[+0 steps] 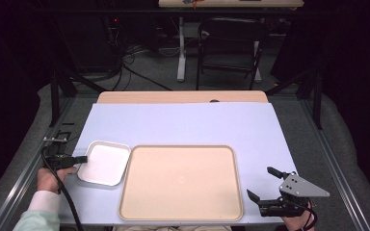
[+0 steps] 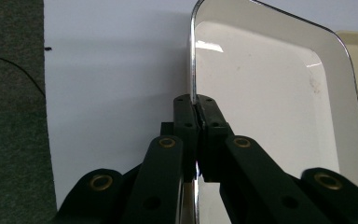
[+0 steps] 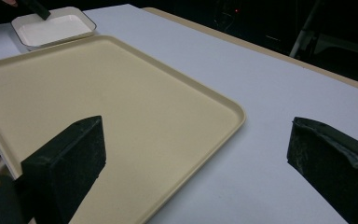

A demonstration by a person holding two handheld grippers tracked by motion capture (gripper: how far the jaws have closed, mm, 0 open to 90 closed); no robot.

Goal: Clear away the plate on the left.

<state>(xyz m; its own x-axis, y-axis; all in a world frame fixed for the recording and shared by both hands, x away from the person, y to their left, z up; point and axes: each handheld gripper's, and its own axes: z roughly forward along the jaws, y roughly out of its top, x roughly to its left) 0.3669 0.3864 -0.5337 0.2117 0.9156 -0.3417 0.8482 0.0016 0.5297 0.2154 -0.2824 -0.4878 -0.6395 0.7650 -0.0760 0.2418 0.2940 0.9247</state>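
Observation:
A small white rectangular dish with a thin dark rim lies on the pale blue table cover, just left of a large empty beige tray. My left gripper is shut on the dish's left rim; in the left gripper view the jaws pinch that rim, one inside and one outside the dish. My right gripper stands open at the table's front right, beside the tray's right edge, with nothing between its fingers. The right gripper view has the tray and, far off, the dish.
The pale blue cover lies over a wooden table whose far edge shows. A black chair and a desk leg stand on the floor beyond. Metal rails run along both sides of the table.

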